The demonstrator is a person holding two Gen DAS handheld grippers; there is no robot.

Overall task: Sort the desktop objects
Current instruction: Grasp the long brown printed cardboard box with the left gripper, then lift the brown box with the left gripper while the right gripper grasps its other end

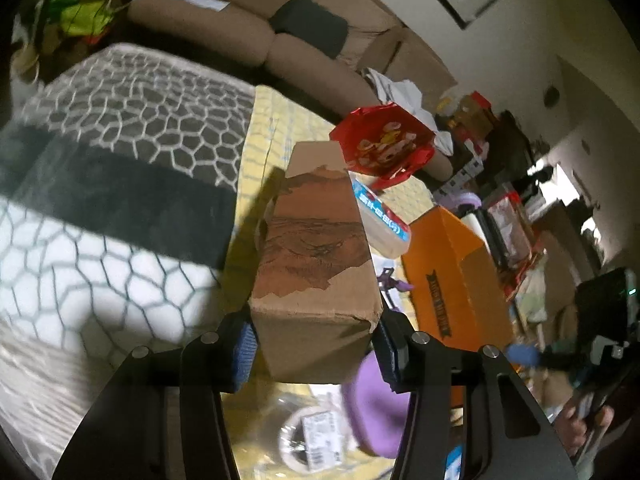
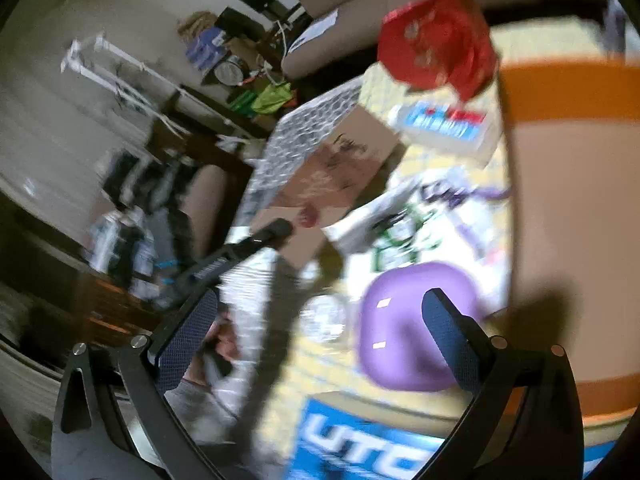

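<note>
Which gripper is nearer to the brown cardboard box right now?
Left. The left gripper is clamped on the cardboard box, its pads on both sides. The right gripper hangs open, apart from it, over the purple case.

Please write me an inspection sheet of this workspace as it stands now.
Surface: table under a yellow checked cloth.
Job's things: long cardboard box held up above the table; orange box, purple case, red packet, white tub with a blue label, roll of tape.
Clutter: printed papers lying on the cloth.
Grippers: left gripper shut on the cardboard box, a pad on each side; right gripper open, nothing between its fingers, above the purple case.
Cables: nothing seen on the table.
Surroundings: patterned cushion, beige sofa, crowded shelves.
</note>
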